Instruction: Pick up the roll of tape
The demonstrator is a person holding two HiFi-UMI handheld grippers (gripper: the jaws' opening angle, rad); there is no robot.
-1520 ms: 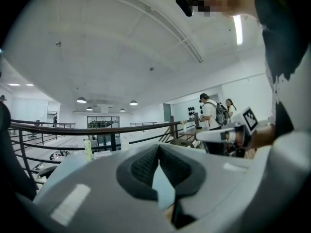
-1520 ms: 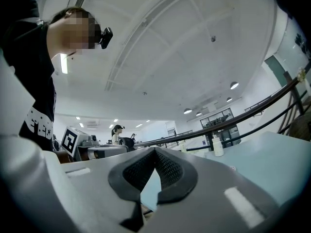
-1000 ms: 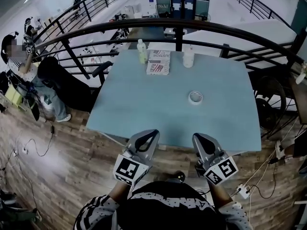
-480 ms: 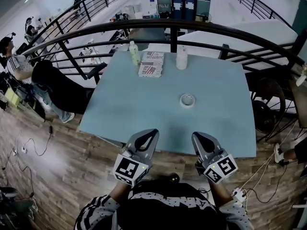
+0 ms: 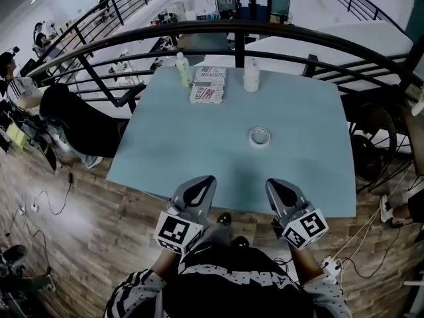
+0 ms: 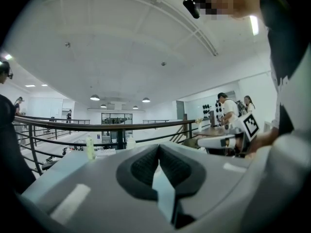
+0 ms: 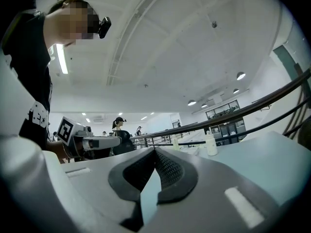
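Note:
A roll of clear tape (image 5: 260, 136) lies flat on the light blue table (image 5: 185, 151), right of its middle. My left gripper (image 5: 201, 189) and right gripper (image 5: 279, 191) hover side by side over the table's near edge, well short of the roll. Both are shut with nothing between the jaws; their tips meet in the left gripper view (image 6: 158, 148) and the right gripper view (image 7: 155, 152). The tape does not show in either gripper view.
At the table's far edge stand a pale green bottle (image 5: 183, 69), a printed packet (image 5: 208, 85) and a white bottle (image 5: 251, 75). A dark curved railing (image 5: 238, 32) runs behind the table. A person (image 5: 13, 78) sits at the far left; cables lie on the wooden floor (image 5: 59, 204).
Both grippers and the view have moved forward to the table; the tips now reach over its near edge. The tape sits where it was on the table. Jaws stay shut.

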